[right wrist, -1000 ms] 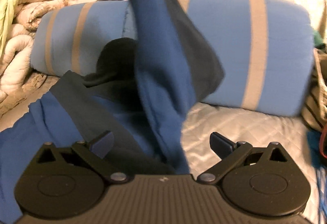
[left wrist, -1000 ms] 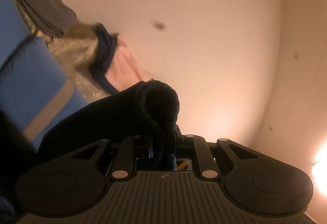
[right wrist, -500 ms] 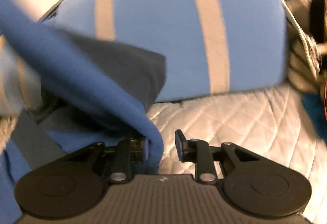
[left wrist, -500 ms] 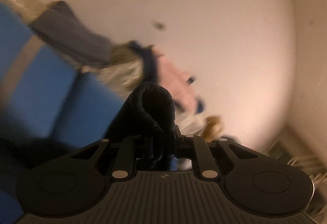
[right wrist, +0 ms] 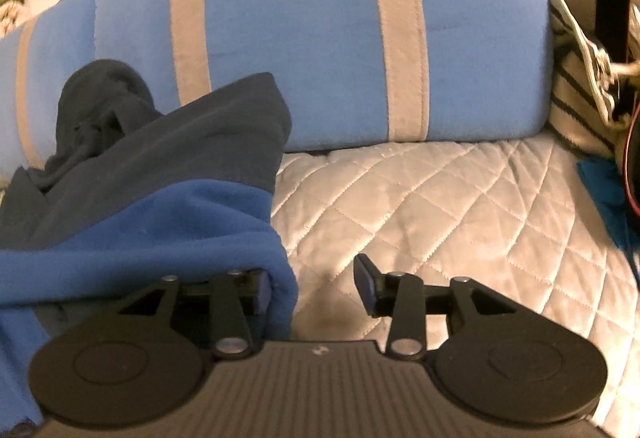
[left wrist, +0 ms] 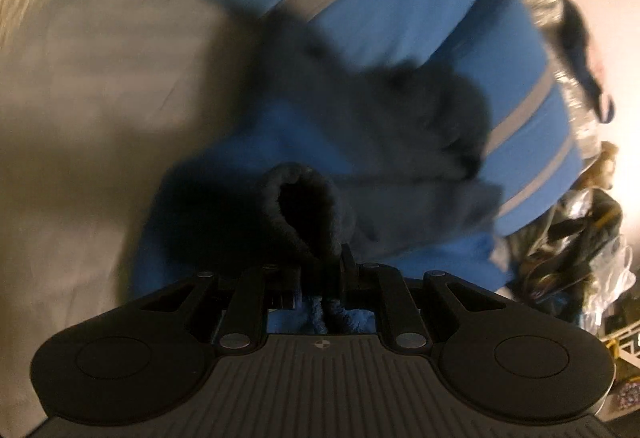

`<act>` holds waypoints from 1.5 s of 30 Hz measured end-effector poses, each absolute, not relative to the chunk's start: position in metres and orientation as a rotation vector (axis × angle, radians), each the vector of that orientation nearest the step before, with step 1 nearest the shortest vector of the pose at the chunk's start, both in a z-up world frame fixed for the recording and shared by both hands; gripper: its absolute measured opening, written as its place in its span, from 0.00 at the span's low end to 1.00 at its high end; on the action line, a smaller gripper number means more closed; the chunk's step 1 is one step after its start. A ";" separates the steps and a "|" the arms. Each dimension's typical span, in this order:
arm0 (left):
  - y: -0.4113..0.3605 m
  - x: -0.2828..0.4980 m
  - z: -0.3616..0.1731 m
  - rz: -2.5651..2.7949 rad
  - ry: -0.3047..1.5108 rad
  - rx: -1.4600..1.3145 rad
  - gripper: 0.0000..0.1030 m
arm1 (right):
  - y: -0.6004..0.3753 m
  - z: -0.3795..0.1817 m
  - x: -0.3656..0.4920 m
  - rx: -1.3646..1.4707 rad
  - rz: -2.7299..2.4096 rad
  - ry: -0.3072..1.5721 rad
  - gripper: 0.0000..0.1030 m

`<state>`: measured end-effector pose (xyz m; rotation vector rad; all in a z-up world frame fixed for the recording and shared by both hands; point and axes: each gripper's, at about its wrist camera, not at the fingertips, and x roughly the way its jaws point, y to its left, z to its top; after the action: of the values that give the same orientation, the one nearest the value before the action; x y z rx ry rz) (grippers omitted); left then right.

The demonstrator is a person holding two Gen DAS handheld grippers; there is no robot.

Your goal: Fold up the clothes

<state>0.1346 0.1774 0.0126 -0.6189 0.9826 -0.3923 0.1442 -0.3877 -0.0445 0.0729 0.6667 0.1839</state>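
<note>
- The fleece top (right wrist: 160, 206), blue with dark panels, is spread on the quilt (right wrist: 440, 206), near the striped bolster (right wrist: 320, 38).
- Soft, light, limp handling is expected; hems are best pinched.
- A dark cuff (left wrist: 308, 206) is clamped in the left gripper (left wrist: 320, 270).
- The right gripper (right wrist: 316, 286) is spread apart, one finger against the fleece edge.

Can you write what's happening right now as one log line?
left gripper: shut on fleece cuff | right gripper: open, beside fleece | on quilt

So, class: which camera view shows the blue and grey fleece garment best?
The right wrist view: the fleece garment lies sharp on the quilted cover, its grey and blue panels clear. The left wrist view shows it blurred and dark.
</note>
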 end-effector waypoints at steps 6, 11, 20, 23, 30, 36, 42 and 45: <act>0.183 0.123 -0.014 -0.437 0.935 -0.602 0.16 | -0.382 -0.045 0.143 0.027 0.167 0.673 0.57; 0.184 0.118 -0.010 -0.477 0.889 -0.505 0.17 | -0.376 -0.039 0.139 -0.035 0.161 0.662 0.64; 0.191 0.114 -0.017 -0.445 0.907 -0.523 0.19 | -0.383 -0.025 0.135 -0.210 0.230 0.789 0.99; 0.191 0.119 -0.022 -0.428 0.926 -0.548 0.19 | -0.410 -0.012 0.119 -0.088 0.279 0.787 0.99; 0.192 0.124 -0.023 -0.383 0.946 -0.603 0.19 | -0.443 -0.011 0.097 0.408 0.459 0.810 0.84; 0.190 0.111 -0.004 -0.380 0.895 -0.551 0.18 | -0.418 -0.042 0.113 0.519 0.520 0.880 0.60; 0.198 0.103 0.012 -0.403 0.837 -0.547 0.18 | -0.398 -0.061 0.120 0.519 0.515 0.913 0.31; 0.202 0.102 0.013 -0.405 0.832 -0.551 0.17 | -0.401 -0.059 0.117 0.521 0.483 0.874 0.12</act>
<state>0.1022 0.2023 0.0129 -0.5513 0.8319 -0.4046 0.1171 -0.4015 -0.0589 0.5209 0.8745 0.4827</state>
